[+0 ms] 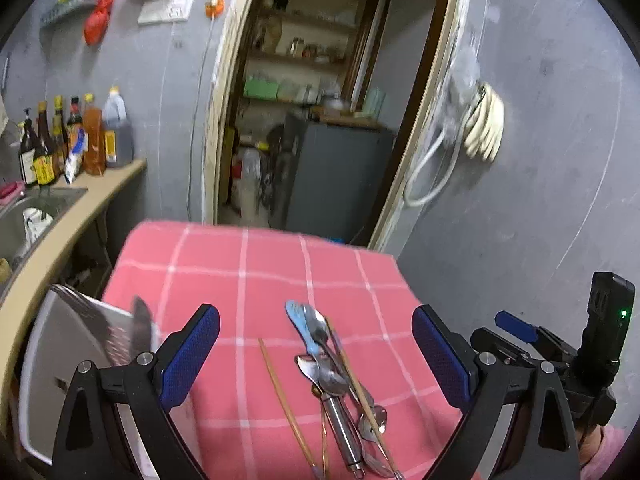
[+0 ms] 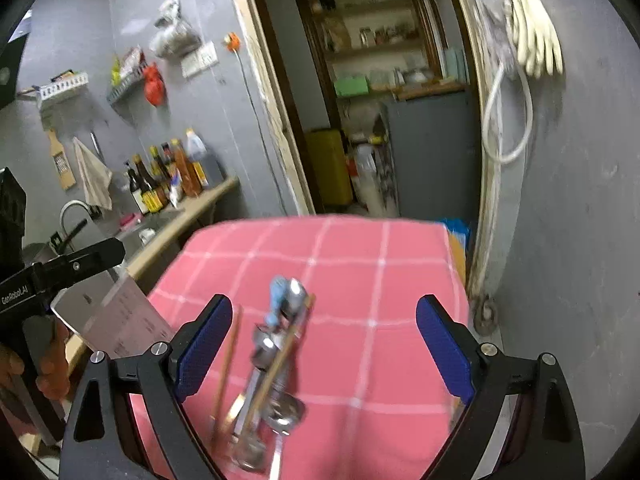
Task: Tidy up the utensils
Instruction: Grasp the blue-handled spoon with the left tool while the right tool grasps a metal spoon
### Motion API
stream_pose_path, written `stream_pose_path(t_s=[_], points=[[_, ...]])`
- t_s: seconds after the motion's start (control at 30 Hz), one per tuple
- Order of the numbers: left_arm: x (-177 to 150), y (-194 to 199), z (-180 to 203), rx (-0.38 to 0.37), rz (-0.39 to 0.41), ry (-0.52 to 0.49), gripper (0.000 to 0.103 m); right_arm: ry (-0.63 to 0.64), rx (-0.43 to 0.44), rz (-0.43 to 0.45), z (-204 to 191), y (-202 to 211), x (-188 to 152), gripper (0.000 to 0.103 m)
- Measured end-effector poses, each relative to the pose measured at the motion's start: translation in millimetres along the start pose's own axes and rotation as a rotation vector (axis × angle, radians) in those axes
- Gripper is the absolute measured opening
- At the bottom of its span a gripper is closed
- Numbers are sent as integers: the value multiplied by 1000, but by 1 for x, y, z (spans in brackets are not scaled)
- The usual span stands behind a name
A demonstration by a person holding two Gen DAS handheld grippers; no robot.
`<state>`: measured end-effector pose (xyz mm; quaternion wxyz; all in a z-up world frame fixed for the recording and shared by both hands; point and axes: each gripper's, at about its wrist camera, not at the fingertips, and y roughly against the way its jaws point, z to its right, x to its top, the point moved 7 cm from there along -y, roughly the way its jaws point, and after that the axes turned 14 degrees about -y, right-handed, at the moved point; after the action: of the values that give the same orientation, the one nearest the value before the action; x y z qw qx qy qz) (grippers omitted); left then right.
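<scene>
A pile of utensils (image 1: 340,384) lies on the pink checked cloth (image 1: 256,280): metal spoons, a blue-handled piece (image 1: 298,316), a steel handle and wooden chopsticks. One chopstick (image 1: 284,400) lies apart to the left. My left gripper (image 1: 316,348) is open and empty, hovering above the pile. In the right wrist view the same pile (image 2: 272,364) is blurred; my right gripper (image 2: 324,344) is open and empty above it. The right gripper also shows in the left wrist view (image 1: 516,326) at the right edge.
A white and grey utensil holder (image 1: 80,344) stands at the cloth's left edge. A counter (image 1: 68,232) with a sink and sauce bottles (image 1: 72,140) runs on the left. An open doorway is behind the table. The left hand-held gripper (image 2: 60,272) shows at left.
</scene>
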<state>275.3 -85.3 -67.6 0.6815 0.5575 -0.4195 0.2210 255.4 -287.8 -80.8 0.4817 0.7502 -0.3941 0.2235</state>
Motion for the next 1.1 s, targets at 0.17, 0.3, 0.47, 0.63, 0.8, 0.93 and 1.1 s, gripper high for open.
stream_pose_path(t_s=[0.17, 0.3, 0.47, 0.63, 0.8, 0.93, 1.1], points=[[-16, -37, 4, 20, -122, 20, 97, -31, 11, -92, 28, -28, -13, 90], [-30, -62, -2, 26, -203, 72, 97, -57, 42, -155, 39, -52, -25, 90], [-38, -91, -7, -2, -242, 143, 86, -68, 80, -217, 43, -86, -35, 89], [-45, -125, -7, -46, -291, 202, 67, -85, 119, -281, 40, -119, -44, 75], [-53, -157, -8, -101, -346, 262, 51, -92, 164, -320, 27, -149, -47, 59], [-58, -172, -7, -133, -373, 295, 41, -82, 199, -351, 17, -180, -42, 46], [-64, -183, -10, -151, -393, 317, 33, -55, 250, -405, 4, -216, -38, 34]])
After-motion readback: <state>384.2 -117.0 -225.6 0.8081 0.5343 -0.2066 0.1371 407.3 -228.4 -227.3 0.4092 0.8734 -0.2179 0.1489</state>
